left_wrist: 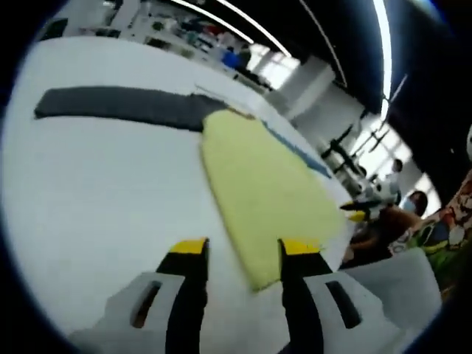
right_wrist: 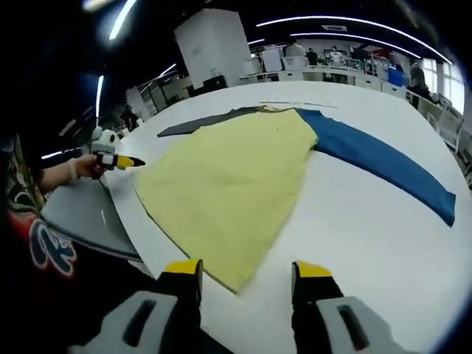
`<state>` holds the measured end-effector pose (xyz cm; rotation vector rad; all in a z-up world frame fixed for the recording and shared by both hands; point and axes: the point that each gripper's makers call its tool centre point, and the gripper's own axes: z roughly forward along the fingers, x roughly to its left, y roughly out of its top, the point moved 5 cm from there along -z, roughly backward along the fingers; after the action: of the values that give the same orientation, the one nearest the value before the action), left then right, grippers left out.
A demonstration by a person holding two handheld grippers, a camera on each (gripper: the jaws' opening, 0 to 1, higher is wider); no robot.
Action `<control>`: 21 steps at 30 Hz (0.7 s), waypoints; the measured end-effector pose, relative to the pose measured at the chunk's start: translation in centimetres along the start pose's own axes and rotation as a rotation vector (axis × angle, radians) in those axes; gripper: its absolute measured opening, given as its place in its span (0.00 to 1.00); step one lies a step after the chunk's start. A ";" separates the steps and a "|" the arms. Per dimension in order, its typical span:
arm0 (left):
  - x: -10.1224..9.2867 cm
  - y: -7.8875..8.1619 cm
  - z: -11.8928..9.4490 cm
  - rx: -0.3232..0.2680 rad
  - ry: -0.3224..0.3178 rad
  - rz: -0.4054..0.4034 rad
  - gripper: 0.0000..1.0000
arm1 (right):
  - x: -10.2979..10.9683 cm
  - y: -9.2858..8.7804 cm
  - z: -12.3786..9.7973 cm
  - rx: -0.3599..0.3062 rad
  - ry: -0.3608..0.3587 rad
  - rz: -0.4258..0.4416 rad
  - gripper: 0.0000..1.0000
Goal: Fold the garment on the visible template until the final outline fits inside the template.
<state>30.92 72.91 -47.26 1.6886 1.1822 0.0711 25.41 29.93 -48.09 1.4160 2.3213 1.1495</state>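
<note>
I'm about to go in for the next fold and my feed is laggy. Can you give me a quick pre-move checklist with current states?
1. Left hand-held gripper open, holding nothing: ok.
2. Right hand-held gripper open, holding nothing: ok.
3. Pale yellow cloth garment fully in view on the white table: ok.
4. Garment lying flat, near corner free to grasp: ok.
5. Template outline under the garment: cannot tell; a blue fabric strip and a dark grey fabric strip stick out from beneath it.
6. Garment fits inside the template: cannot tell.
</note>
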 end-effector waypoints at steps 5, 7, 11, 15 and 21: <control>-0.9 1.7 0.5 -0.073 -0.002 0.130 0.72 | -1.7 1.5 -0.2 -0.082 -0.087 -0.044 0.82; -1.1 2.4 0.7 -0.116 -0.005 0.175 0.78 | -2.4 2.1 -0.5 -0.115 -0.117 -0.032 0.88; -1.2 3.3 0.7 -0.162 -0.009 0.171 0.90 | -4.2 3.4 -1.6 -0.196 -0.177 -0.005 0.94; -1.2 3.5 0.6 -0.173 -0.017 0.158 0.87 | -7.0 4.5 -3.1 -0.255 -0.241 0.055 0.92; -1.1 4.1 0.3 -0.207 -0.028 0.135 0.86 | -9.6 6.1 -4.9 -0.273 -0.313 0.054 0.87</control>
<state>33.19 71.93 -43.83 1.5791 1.0028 0.2446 32.05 20.98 -42.57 1.4445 1.8489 1.1158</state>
